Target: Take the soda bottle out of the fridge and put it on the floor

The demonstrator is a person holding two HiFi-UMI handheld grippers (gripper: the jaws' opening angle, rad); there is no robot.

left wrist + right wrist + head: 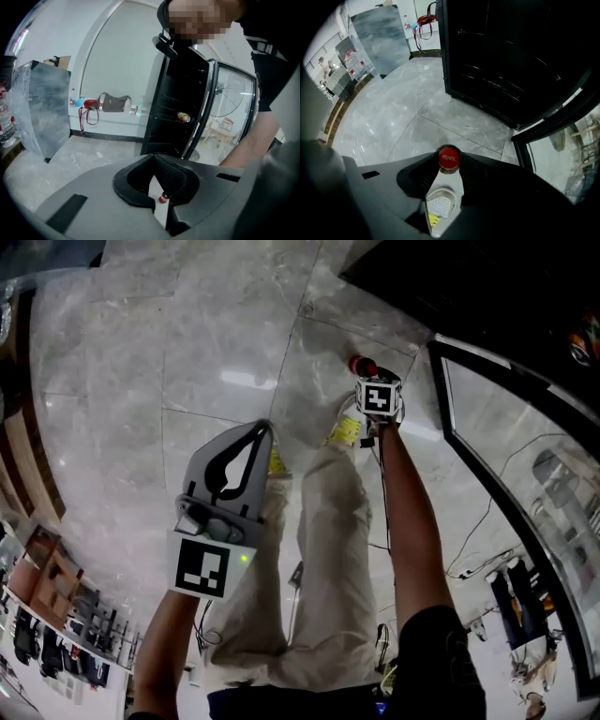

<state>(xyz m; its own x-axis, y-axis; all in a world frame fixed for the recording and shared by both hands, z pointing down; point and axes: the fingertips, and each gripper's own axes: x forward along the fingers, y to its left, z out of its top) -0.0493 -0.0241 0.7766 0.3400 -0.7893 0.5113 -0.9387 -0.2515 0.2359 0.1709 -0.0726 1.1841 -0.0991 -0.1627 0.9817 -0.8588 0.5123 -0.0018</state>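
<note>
The soda bottle (449, 158) shows as a red cap pinched between the jaws of my right gripper (449, 162), which points steeply down at the grey marble floor (393, 122). In the head view the same red cap (361, 364) peeks out just beyond the right gripper (366, 374) and its marker cube; the bottle's body is hidden. My left gripper (264, 427) hangs lower left over the person's leg, its jaw tips touching and nothing between them. In the left gripper view the left gripper (154, 158) faces the open black fridge (176, 112), and the cap (162, 198) shows through the gap below the tips.
The fridge's glass door (232, 108) stands swung open to the right, also seen as the door frame (497, 484). A can (183, 116) lies on a fridge shelf. The person's shoe (440, 204) is right under the bottle. A grey panel (42, 112) leans at the left. Cables (473, 559) trail across the floor.
</note>
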